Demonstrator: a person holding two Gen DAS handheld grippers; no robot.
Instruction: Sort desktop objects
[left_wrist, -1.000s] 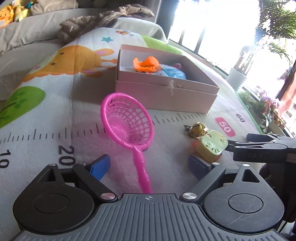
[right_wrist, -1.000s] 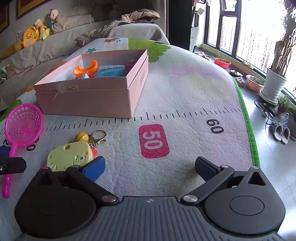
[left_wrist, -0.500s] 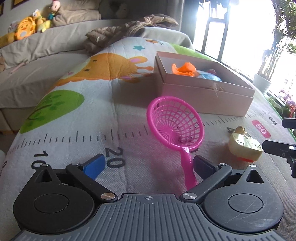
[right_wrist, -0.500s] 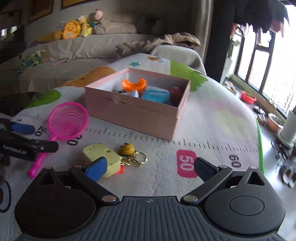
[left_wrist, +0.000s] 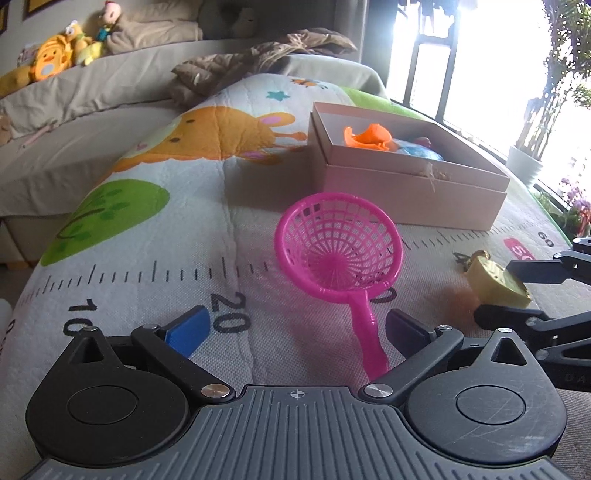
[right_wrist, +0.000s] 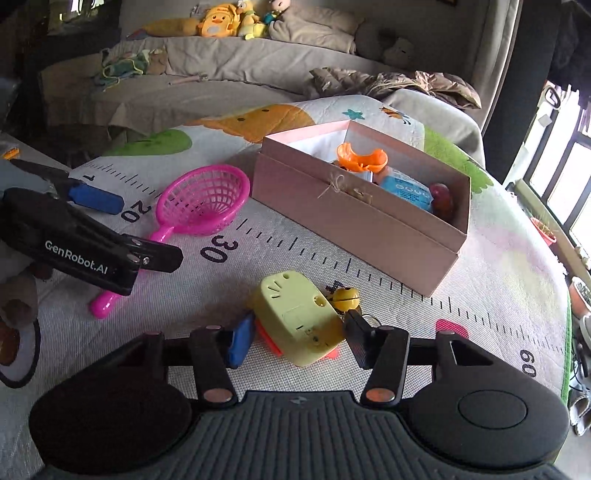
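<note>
A pink toy net (left_wrist: 338, 254) lies on the play mat, its handle (left_wrist: 371, 341) between the fingers of my open left gripper (left_wrist: 295, 328). It also shows in the right wrist view (right_wrist: 201, 203). My right gripper (right_wrist: 295, 338) has its fingers on both sides of a yellow-green toy (right_wrist: 299, 325) with an orange underside; the pads look to be touching it. A yellow keychain (right_wrist: 345, 299) lies just behind that toy. An open pink box (right_wrist: 354, 218) holds an orange piece (right_wrist: 360, 158), a blue packet (right_wrist: 404, 188) and a red ball (right_wrist: 441, 194).
The play mat (left_wrist: 147, 240) with a printed ruler covers the surface. A grey sofa with plush toys (right_wrist: 221, 24) and a brown blanket (right_wrist: 391, 83) stands behind. Windows and potted plants (left_wrist: 524, 162) are at the right. The mat's green edge (right_wrist: 563, 373) drops to the floor.
My right gripper has swung left and moved in around the yellow-green toy, its fingers closing in from wide open. My left gripper has shifted so the net handle sits between its fingers.
</note>
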